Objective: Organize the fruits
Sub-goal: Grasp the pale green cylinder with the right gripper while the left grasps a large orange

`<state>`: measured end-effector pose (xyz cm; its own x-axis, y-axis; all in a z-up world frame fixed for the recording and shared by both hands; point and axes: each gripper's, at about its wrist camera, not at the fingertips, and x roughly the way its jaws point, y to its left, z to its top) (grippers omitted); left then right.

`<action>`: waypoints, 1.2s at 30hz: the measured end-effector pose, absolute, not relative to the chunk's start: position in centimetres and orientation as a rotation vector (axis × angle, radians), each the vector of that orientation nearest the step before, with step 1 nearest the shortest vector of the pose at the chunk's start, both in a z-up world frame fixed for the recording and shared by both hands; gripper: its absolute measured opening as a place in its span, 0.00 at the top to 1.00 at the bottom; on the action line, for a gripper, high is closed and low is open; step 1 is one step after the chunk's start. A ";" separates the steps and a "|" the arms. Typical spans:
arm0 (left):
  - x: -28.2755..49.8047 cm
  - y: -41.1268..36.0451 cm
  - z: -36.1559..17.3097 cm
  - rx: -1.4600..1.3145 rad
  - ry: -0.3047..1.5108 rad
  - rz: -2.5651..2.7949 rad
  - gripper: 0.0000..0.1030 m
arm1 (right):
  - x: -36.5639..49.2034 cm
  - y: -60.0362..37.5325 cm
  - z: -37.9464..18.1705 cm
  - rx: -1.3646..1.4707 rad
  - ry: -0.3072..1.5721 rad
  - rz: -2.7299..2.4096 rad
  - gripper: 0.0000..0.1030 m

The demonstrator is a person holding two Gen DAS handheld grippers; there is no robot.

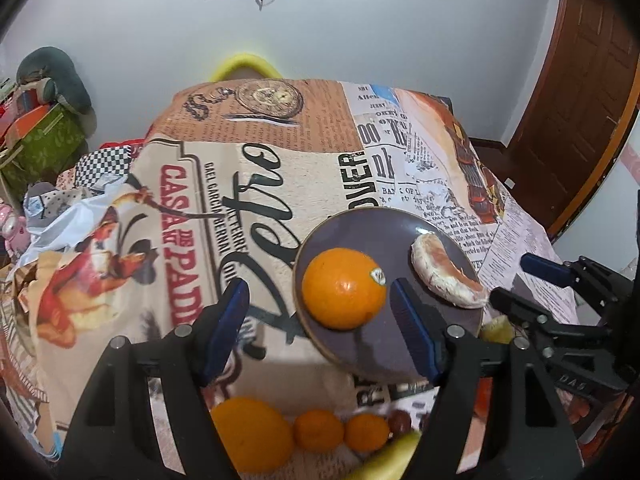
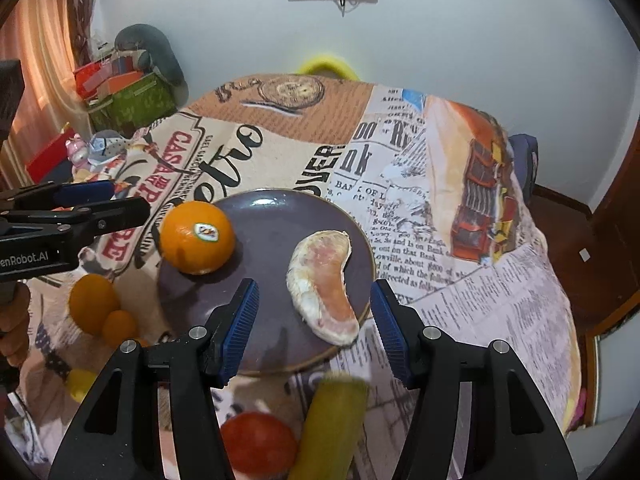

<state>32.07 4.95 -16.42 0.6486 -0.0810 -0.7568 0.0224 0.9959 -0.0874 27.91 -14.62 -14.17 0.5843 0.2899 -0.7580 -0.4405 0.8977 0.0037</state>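
A dark purple plate (image 1: 360, 228) (image 2: 272, 224) lies on the printed tablecloth. On it sit an orange with a sticker (image 1: 343, 288) (image 2: 197, 237) and a peeled pomelo segment (image 1: 444, 276) (image 2: 326, 284). My left gripper (image 1: 320, 320) is open and empty, just above the plate's near-left edge, with the orange between its blue pads. My right gripper (image 2: 314, 324) is open and empty over the plate's near edge, with the pomelo segment between its fingers. The left gripper also shows in the right wrist view (image 2: 96, 204), and the right gripper in the left wrist view (image 1: 520, 284).
Loose fruit lies near the table's front edge: a large orange (image 1: 250, 438) (image 2: 93, 302), small mandarins (image 1: 319, 430) (image 1: 367, 432) (image 2: 119, 328), a banana (image 2: 332, 424) (image 1: 394, 454), a red fruit (image 2: 258, 446), a lemon (image 2: 80, 384). Boxes and clutter stand at the left (image 2: 124, 92). A door (image 1: 580, 80) is at the right.
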 end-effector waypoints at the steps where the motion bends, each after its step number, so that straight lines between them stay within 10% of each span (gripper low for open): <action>1: 31.6 5.3 -16.2 -0.073 0.859 -0.054 0.29 | 27.4 -14.7 -13.8 -0.204 0.834 0.420 0.47; 36: 22.7 10.2 -23.2 -0.096 0.987 0.027 0.29 | 20.1 -19.5 -19.6 -0.112 1.009 0.341 0.51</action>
